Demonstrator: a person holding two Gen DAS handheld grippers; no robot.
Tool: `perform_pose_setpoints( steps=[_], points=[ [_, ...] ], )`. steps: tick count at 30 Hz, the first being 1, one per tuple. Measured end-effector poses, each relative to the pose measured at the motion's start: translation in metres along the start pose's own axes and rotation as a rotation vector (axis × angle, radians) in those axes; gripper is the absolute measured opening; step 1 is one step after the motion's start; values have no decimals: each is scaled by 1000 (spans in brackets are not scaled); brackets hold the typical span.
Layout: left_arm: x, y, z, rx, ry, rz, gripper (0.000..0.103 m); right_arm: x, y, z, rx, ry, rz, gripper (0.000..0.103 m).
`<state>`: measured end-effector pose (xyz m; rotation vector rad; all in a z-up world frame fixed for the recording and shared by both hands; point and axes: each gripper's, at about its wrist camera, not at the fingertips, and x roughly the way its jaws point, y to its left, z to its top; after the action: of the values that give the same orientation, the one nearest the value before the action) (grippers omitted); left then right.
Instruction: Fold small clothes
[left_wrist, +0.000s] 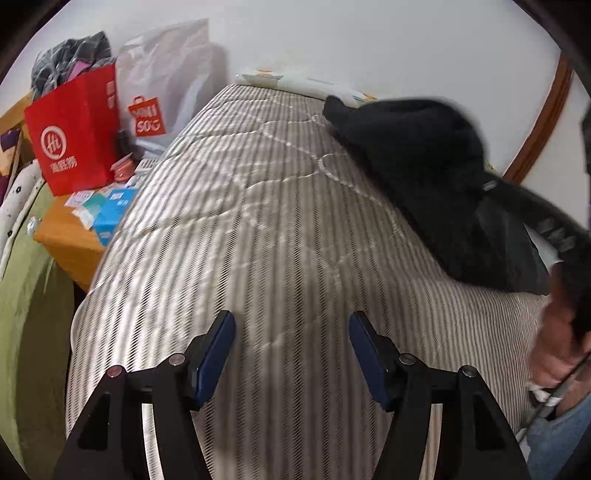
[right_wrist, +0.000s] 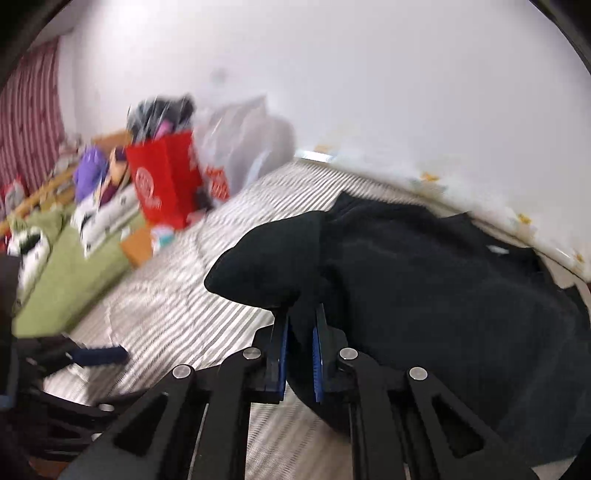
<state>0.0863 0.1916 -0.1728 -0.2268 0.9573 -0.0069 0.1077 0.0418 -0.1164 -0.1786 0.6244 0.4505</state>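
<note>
A black fleece garment (left_wrist: 417, 166) hangs lifted above the striped bed cover (left_wrist: 258, 229) at the right of the left wrist view. My left gripper (left_wrist: 291, 325) is open and empty, low over the cover, well left of the garment. My right gripper (right_wrist: 301, 317) is shut on a fold of the black garment (right_wrist: 424, 280), which bulges over the fingers and spreads to the right. The left gripper's blue finger (right_wrist: 99, 355) shows at the lower left of the right wrist view. The right wrist view is blurred.
A red paper bag (left_wrist: 74, 136) and a white plastic bag (left_wrist: 162, 85) stand on a wooden bedside table (left_wrist: 70, 232) left of the bed. A green blanket (left_wrist: 33, 295) lies at far left. A white wall (left_wrist: 369, 44) lies behind. A hand (left_wrist: 557, 347) is at right.
</note>
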Motion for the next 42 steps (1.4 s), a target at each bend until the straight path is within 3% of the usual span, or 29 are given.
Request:
perform_pose_setpoints(
  steps=[8, 13, 17, 24, 28, 30, 32, 40, 42],
  points=[
    [17, -33, 12, 43, -4, 43, 62, -71, -92, 2, 192, -137, -35, 9],
    [25, -57, 16, 72, -6, 43, 62, -99, -152, -25, 314, -177, -61, 6],
    [31, -78, 17, 106, -7, 8, 62, -98, -200, -67, 432, -137, -83, 6],
    [33, -120, 17, 182, -7, -103, 62, -81, -231, -115, 515, -28, -76, 7],
    [32, -143, 16, 227, -5, -191, 70, -92, -233, -115, 518, -36, -57, 17],
    [32, -156, 14, 248, -9, -212, 71, -98, -232, -112, 503, -59, -49, 29],
    [37, -168, 14, 271, -3, -213, 72, -101, -233, -105, 494, -82, -37, 61],
    [61, -197, 23, 258, 50, -253, 73, -55, -253, -88, 535, -46, -50, 62],
    [68, -201, 27, 236, 54, -269, 74, -44, -257, -85, 552, -40, -43, 52]
  ],
)
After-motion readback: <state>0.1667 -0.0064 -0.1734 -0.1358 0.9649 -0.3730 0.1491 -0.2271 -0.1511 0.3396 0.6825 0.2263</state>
